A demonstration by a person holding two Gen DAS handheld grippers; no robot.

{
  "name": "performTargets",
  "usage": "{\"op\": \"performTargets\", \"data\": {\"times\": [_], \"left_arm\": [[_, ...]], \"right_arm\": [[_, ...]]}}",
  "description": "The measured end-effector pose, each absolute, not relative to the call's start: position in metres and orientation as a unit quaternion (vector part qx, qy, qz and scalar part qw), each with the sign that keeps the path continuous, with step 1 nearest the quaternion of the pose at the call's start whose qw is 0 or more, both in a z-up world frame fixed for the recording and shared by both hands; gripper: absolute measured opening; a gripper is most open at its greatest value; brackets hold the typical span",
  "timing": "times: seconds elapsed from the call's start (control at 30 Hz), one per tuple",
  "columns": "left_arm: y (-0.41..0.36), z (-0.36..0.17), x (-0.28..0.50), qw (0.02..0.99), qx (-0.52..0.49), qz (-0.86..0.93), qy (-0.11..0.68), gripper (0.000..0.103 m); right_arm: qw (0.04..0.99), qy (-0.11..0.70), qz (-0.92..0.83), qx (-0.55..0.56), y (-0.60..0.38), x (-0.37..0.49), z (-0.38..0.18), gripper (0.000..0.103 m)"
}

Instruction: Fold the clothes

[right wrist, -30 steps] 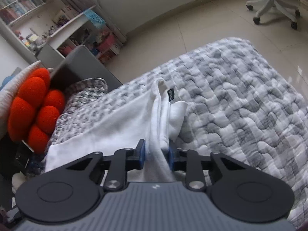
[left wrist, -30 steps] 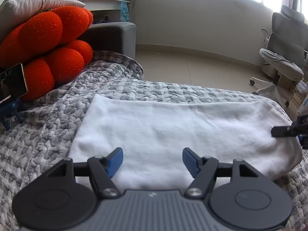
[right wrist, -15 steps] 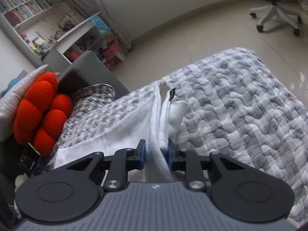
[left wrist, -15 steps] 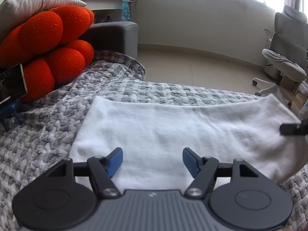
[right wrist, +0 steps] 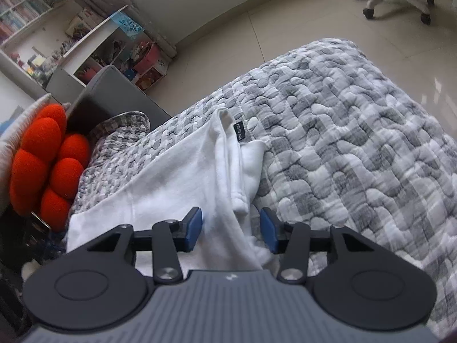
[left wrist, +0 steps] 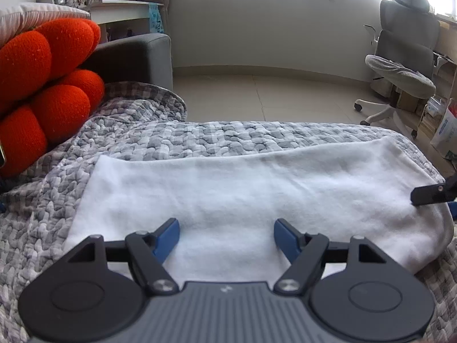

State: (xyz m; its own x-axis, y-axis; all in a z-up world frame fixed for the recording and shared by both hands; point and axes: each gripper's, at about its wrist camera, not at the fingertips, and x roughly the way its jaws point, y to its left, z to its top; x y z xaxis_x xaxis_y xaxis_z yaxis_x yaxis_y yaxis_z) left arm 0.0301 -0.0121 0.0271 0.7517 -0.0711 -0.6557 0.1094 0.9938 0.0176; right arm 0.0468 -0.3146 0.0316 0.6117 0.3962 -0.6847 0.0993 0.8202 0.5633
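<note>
A white garment (left wrist: 242,188) lies folded into a long band across the grey quilted bed cover (left wrist: 200,137). My left gripper (left wrist: 226,238) hovers open over its near edge, with only cloth below the blue pads. In the right wrist view the garment's (right wrist: 182,183) bunched end with a small black label (right wrist: 238,131) runs between the fingers of my right gripper (right wrist: 231,230), which stands open; the pads sit apart from the cloth. A black finger of the right gripper (left wrist: 428,194) shows at the right edge of the left wrist view.
An orange-red knot cushion (left wrist: 42,85) and a grey armrest (left wrist: 137,54) stand at the left. A grey office chair (left wrist: 405,60) stands on the tiled floor beyond the bed. Shelves with books and toys (right wrist: 94,45) line the wall. The quilt's right part (right wrist: 357,143) lies bare.
My right gripper was shut on the garment's bunched end and has now opened, letting the cloth go. The garment's right end has settled lower onto the quilt. The left gripper stays open.
</note>
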Motion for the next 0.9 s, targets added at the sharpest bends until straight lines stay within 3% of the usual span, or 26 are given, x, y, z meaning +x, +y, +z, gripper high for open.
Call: {"op": "performTargets", "data": {"times": [0.33, 0.53, 0.63, 0.77, 0.9], "left_arm": [[-0.010, 0.026, 0.033, 0.934, 0.026, -0.053, 0.352, 0.076], [-0.011, 0.026, 0.033, 0.934, 0.027, -0.051, 0.352, 0.076], [-0.010, 0.027, 0.033, 0.934, 0.026, -0.052, 0.352, 0.076], [-0.010, 0.027, 0.033, 0.934, 0.024, -0.053, 0.353, 0.076], [-0.010, 0.028, 0.033, 0.933, 0.023, -0.053, 0.354, 0.076]], "right_arm": [[0.859, 0.434, 0.097, 0.256, -0.329, 0.010, 0.053, 0.052], [0.835, 0.488, 0.156, 0.198, -0.303, 0.004, 0.037, 0.053], [0.817, 0.479, 0.158, 0.280, -0.316, 0.012, 0.028, 0.064], [0.793, 0.455, 0.139, 0.379, -0.334, 0.019, 0.017, 0.064], [0.790, 0.441, 0.137, 0.403, -0.337, 0.021, 0.013, 0.064]]}}
